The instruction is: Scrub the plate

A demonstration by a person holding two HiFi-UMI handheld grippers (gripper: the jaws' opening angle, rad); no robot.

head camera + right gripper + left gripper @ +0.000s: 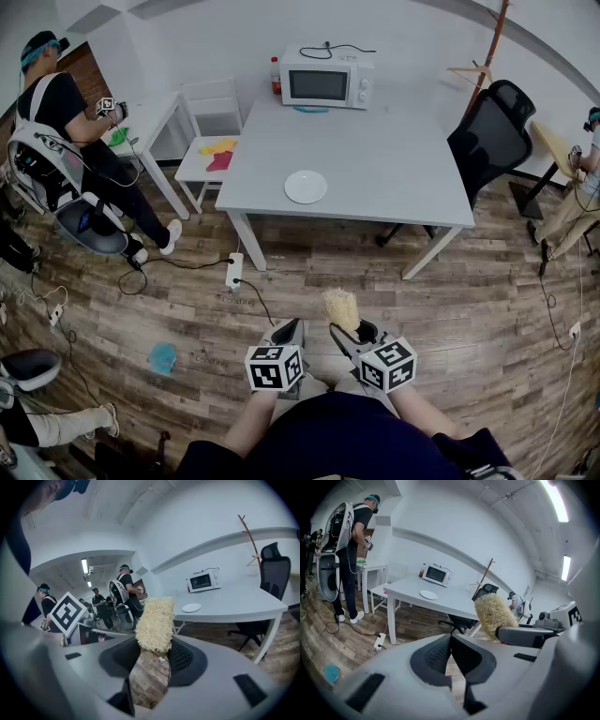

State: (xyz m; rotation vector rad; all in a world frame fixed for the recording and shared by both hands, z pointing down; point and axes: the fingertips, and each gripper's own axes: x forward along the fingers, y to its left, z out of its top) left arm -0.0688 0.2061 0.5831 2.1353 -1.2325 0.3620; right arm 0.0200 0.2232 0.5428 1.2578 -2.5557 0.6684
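Note:
A white plate [306, 187] lies near the front edge of the white table [375, 150], well ahead of me; it also shows as the plate [428, 594] in the left gripper view and the plate [191, 607] in the right gripper view. My right gripper [352, 337] is shut on a pale yellow fibrous scrubber [341, 307], which sticks up from its jaws. The same scrubber [154, 623] fills the middle of the right gripper view above the right gripper [154, 645]. My left gripper [289, 330] is beside it, shut and holding nothing, its tips [451, 637] meeting. Both hang over the wooden floor, close to my body.
A microwave [326, 82] and a bottle [275, 75] stand at the table's far edge. A black office chair [492, 136] is at its right, a white chair [211, 122] with cloths at its left. A power strip [234, 270] and cables lie on the floor. A person [75, 141] stands at the left.

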